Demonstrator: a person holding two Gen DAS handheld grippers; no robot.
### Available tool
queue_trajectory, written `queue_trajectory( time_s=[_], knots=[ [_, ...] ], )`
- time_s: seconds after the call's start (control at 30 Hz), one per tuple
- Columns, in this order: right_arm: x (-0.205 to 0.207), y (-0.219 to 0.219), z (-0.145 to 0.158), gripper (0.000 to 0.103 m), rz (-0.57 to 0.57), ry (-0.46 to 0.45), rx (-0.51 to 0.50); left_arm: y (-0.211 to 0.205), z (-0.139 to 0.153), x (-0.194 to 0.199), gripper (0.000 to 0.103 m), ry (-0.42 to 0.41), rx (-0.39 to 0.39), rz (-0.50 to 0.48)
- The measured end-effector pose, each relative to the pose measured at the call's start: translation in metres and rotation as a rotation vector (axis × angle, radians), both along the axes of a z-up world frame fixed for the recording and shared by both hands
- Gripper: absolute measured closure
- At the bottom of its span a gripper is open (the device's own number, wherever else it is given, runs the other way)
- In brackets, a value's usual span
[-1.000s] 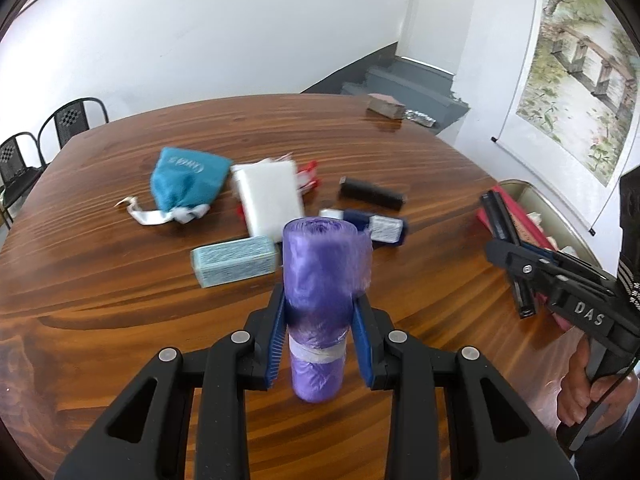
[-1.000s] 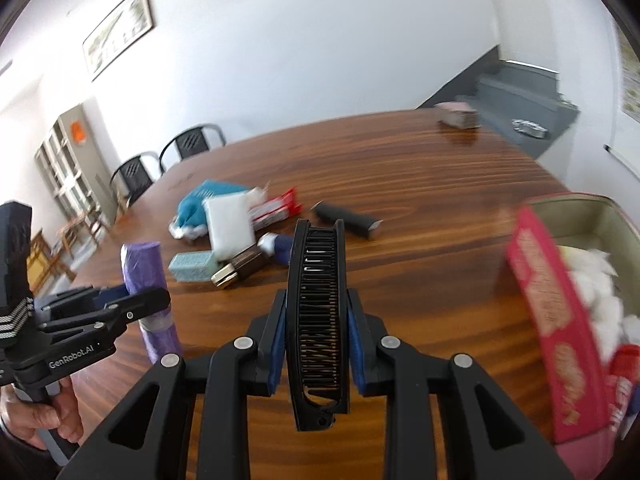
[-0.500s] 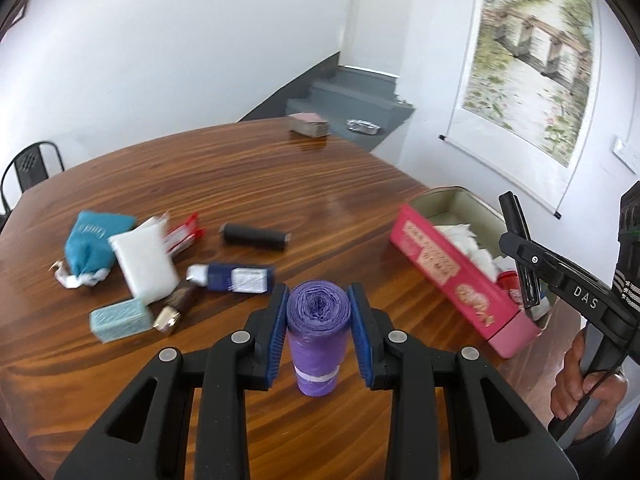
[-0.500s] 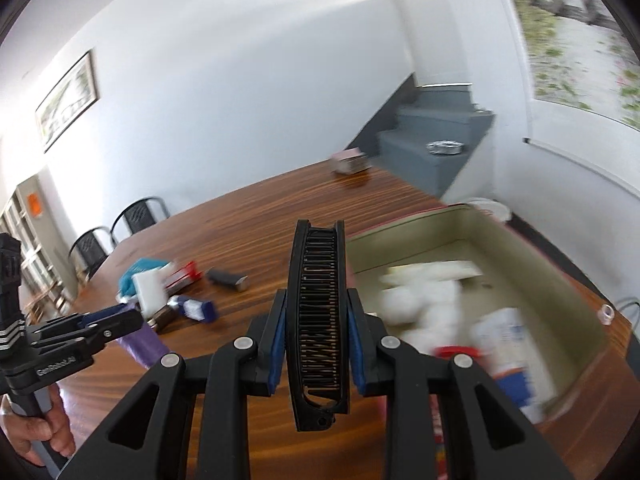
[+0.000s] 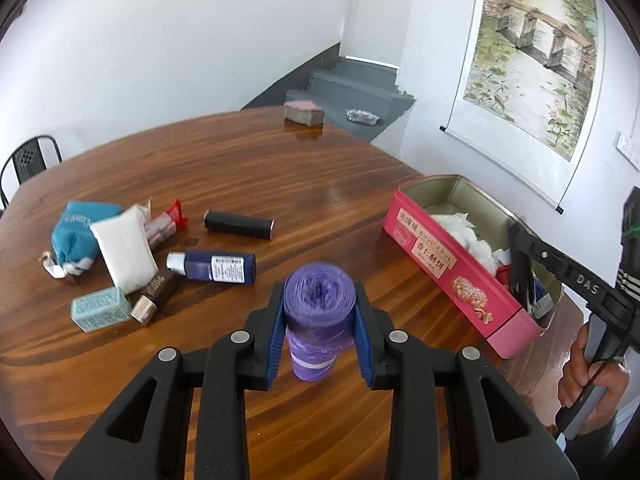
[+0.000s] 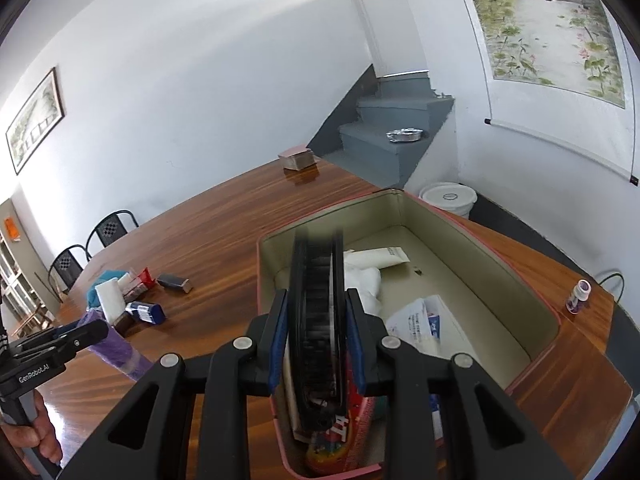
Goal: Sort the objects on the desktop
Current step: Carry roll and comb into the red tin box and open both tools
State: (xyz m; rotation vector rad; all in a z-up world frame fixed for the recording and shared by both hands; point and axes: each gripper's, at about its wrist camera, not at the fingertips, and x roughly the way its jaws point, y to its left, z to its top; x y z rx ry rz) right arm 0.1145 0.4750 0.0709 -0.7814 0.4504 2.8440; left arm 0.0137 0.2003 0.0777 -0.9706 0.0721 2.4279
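A white-walled room with a grey staircase and a hanging scroll painting; a round wooden table (image 5: 224,168) carries the items to be sorted. At its right edge stands an open pink tin box (image 5: 448,268), already holding white packets and a tube. The right tongs (image 6: 316,320) hang over the near end of this box with a black hair clip (image 6: 318,320) standing on edge between the blue pads. The jaws have just been opening slightly; the clip is blurred and a sliver of gap shows at each pad, so it appears to be slipping free, though whether contact is wholly broken cannot be told. The left tongs (image 5: 320,308) are closed narrowly on a purple roll of bin bags (image 5: 318,312), held above the table and short of the box. Unsorted on the left of the table: a teal drawstring pouch (image 5: 76,232), white packet (image 5: 124,248), blue tube (image 5: 212,266), black case (image 5: 239,224), small teal box (image 5: 100,308) and brown bottle (image 5: 154,298).

Step in hand, as judged: dropping the clip into the box. Done well, the jaws part only while above the box's interior, low enough that the clip does not bounce out, clear of the near wall; the left tongs wait aside until the right withdraws.
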Motion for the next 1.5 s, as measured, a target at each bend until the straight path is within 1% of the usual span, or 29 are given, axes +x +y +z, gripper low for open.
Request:
queue_trajectory(
  time_s=[0.03, 0.07, 0.1, 0.17, 0.2, 0.33, 0.43, 0.5, 0.67, 0.8, 0.9, 1.03, 1.13, 1.27, 1.5],
  knots=[
    [0.001, 0.000, 0.000, 0.064, -0.004, 0.003, 0.007, 0.000, -0.003, -0.002, 0.069, -0.013, 0.002, 0.001],
    [0.002, -0.001, 0.000, 0.055, -0.006, 0.005, 0.012, 0.001, -0.007, -0.004, 0.068, -0.027, 0.006, -0.001],
    [0.003, -0.001, 0.000, 0.050, -0.010, 0.011, 0.017, 0.002, -0.011, -0.005, 0.068, -0.037, 0.007, -0.001],
    [0.006, 0.000, 0.002, 0.036, -0.021, 0.026, 0.027, 0.005, -0.017, -0.007, 0.068, -0.050, 0.000, -0.001],
    [0.008, 0.000, 0.003, 0.035, -0.027, 0.034, 0.032, 0.006, -0.019, -0.007, 0.068, -0.054, 0.000, -0.005],
    [0.009, 0.003, 0.004, 0.035, -0.032, 0.042, 0.028, 0.009, -0.025, -0.008, 0.068, -0.051, -0.016, -0.004],
    [0.010, 0.004, 0.003, 0.035, -0.035, 0.041, 0.025, 0.010, -0.023, -0.008, 0.070, -0.037, -0.026, -0.001],
    [0.011, 0.005, 0.002, 0.035, -0.036, 0.044, 0.023, 0.012, -0.018, -0.007, 0.070, -0.030, -0.017, -0.005],
    [0.017, 0.010, 0.004, 0.035, -0.044, 0.062, 0.021, 0.028, 0.004, -0.003, 0.070, 0.021, 0.002, -0.041],
    [0.022, 0.018, 0.005, 0.035, -0.058, 0.072, 0.013, 0.053, 0.022, -0.001, 0.070, 0.048, 0.032, -0.102],
    [0.028, 0.024, 0.005, 0.035, -0.081, 0.077, 0.026, 0.074, 0.033, -0.001, 0.070, 0.046, 0.061, -0.161],
    [0.037, 0.034, 0.006, 0.035, -0.106, 0.083, 0.024, 0.103, 0.042, -0.005, 0.070, 0.024, 0.104, -0.239],
    [0.039, 0.039, 0.005, 0.035, -0.114, 0.079, 0.019, 0.125, 0.046, -0.011, 0.070, 0.029, 0.112, -0.269],
    [0.039, 0.043, 0.003, 0.035, -0.117, 0.073, 0.022, 0.150, 0.042, -0.023, 0.070, 0.008, 0.101, -0.299],
    [0.036, 0.051, -0.002, 0.035, -0.120, 0.062, 0.015, 0.180, 0.019, -0.041, 0.070, -0.050, 0.056, -0.306]
  ],
)
